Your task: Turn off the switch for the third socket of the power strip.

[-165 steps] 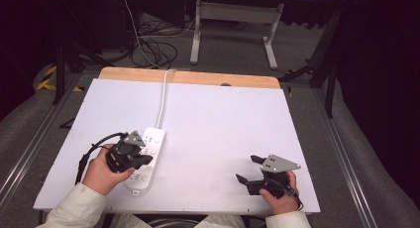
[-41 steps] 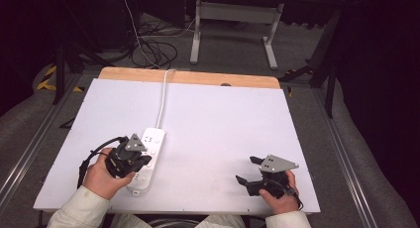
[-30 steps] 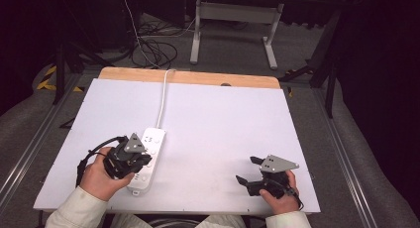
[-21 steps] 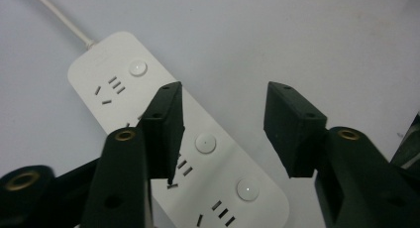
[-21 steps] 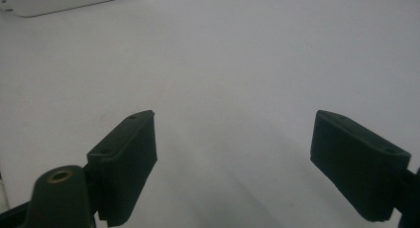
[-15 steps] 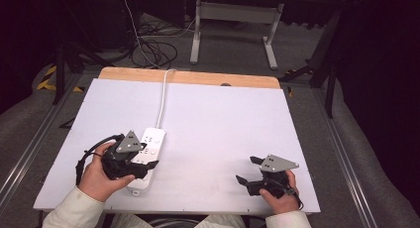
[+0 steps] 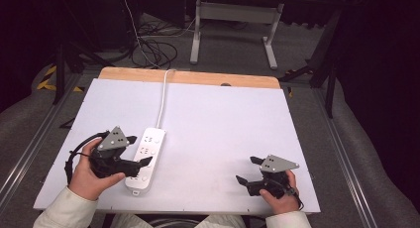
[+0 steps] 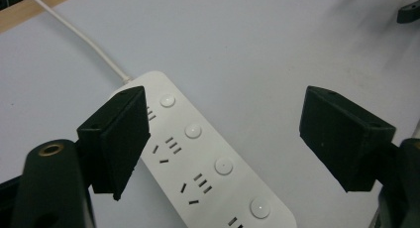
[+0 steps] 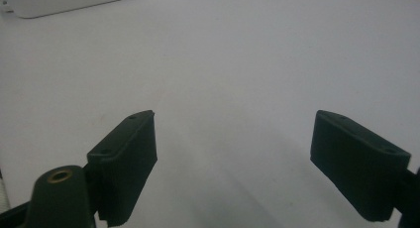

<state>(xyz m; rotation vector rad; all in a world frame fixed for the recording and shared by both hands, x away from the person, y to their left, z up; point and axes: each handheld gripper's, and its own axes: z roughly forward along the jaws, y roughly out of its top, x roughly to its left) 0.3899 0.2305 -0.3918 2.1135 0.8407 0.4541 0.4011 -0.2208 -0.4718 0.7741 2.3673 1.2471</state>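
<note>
1 white power strip (image 7: pixel 145 157) lies on the white tabletop (image 7: pixel 223 124), toward its near left part, running lengthwise away from the person. 1 white cord (image 7: pixel 162 96) leaves its far end and runs over the wooden strip (image 7: pixel 188 78) at the tabletop's far edge. In the left gripper view 4 round buttons show along one side of the strip, beside groups of socket slots; the near end is cut off by the frame, so the full count of sockets cannot be told.

There are 2 claws, 1 in each hand. The left claw (image 7: pixel 134 149) sits at the strip's left side with its jaws spread wide: in the left gripper view 1 jaw hangs over the strip's far corner and the other stands over bare tabletop past the strip's other edge, so the strip lies partly between them. Whether the near jaw touches the strip is hard to judge. The left hand (image 7: pixel 89 173) wraps the claw's body, and a black cable (image 7: pixel 74 156) loops beside it.

The right claw (image 7: pixel 246 170) rests low at the near right of the tabletop, well apart from the strip, held by the right hand (image 7: pixel 278 198). Its 2 jaws are also wide apart, with bare tabletop between them.

Beyond the tabletop, on the floor, stand 2 grey legs of a frame (image 7: pixel 233 12) and a tangle of dark cables (image 7: pixel 153 47).
</note>
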